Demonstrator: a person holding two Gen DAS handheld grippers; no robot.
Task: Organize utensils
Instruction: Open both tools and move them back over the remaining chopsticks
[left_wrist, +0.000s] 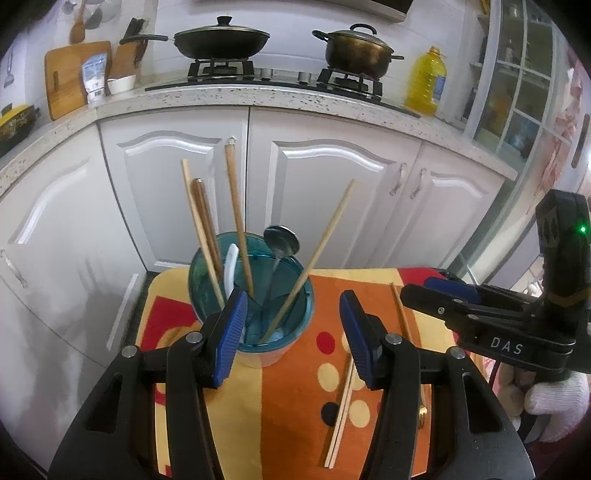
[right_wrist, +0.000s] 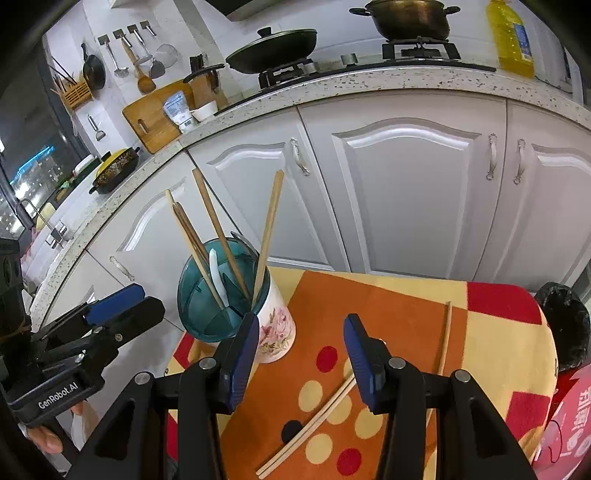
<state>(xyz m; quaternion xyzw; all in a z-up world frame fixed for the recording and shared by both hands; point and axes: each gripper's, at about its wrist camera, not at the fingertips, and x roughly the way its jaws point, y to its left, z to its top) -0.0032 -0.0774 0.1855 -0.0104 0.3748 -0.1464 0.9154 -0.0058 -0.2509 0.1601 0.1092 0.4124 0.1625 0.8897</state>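
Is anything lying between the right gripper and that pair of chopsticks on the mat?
Nothing visible does. The right gripper hangs open just above the pair of chopsticks, which lie bare on the patterned mat. The utensil cup stands off to the left and a single chopstick to the right.

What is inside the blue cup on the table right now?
The cup holds several chopsticks, a metal spoon standing bowl-up, and a white utensil. Dividers split the inside. The cup wall hides the lower ends, and the white utensil's type is unclear.
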